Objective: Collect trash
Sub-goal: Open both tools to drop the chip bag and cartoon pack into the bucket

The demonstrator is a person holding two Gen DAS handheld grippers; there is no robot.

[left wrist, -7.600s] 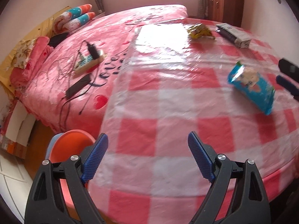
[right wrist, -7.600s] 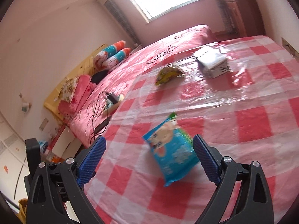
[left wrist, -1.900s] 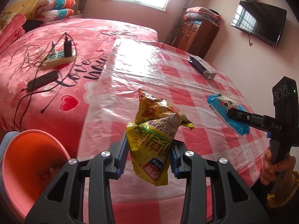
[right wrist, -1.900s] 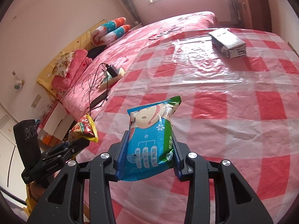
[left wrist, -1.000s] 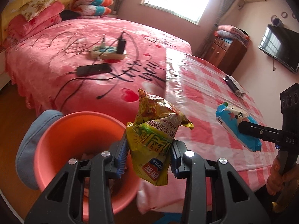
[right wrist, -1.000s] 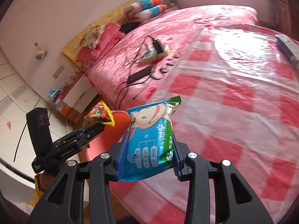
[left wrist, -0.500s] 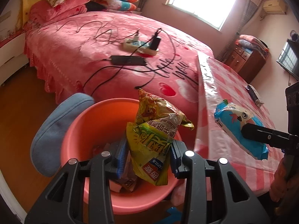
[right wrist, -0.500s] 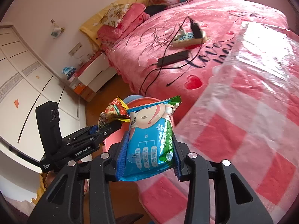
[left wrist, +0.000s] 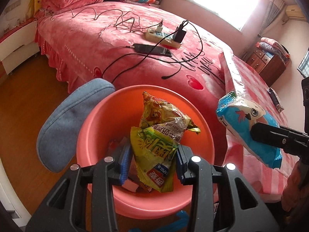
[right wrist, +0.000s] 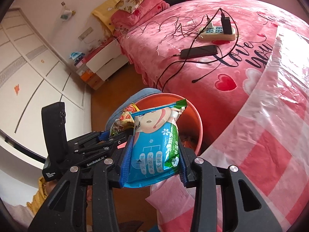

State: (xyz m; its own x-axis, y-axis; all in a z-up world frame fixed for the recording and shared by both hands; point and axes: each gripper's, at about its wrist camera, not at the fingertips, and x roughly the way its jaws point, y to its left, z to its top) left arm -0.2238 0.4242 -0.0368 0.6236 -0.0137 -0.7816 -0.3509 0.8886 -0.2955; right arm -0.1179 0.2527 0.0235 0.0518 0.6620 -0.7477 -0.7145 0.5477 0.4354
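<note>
— Orange plastic first: where's the bin?

— On the wooden floor by the corner of the pink bed, just off the edge of the checked plastic sheet. A blue-grey cushion leans on its left rim, and some scraps lie at the bottom, too hidden to name.

— How are the two tools posed?

— Left gripper tilts down, directly above the bin's mouth. Right gripper hangs beside it, over the bin's rim nearest the sheet, a bit of the person's right hand showing low at the frame edge.

— And the trash?

— Crinkled yellow-green snack bag stands upright, its lower half squeezed between the left tool's blue pads. The blue wet-wipe pack, printed with a cartoon baby face, is pinched across its middle by the right tool.

— Either one loosened?

— Both look clamped tight; possibly the left has eased slightly, hard to judge.
</note>
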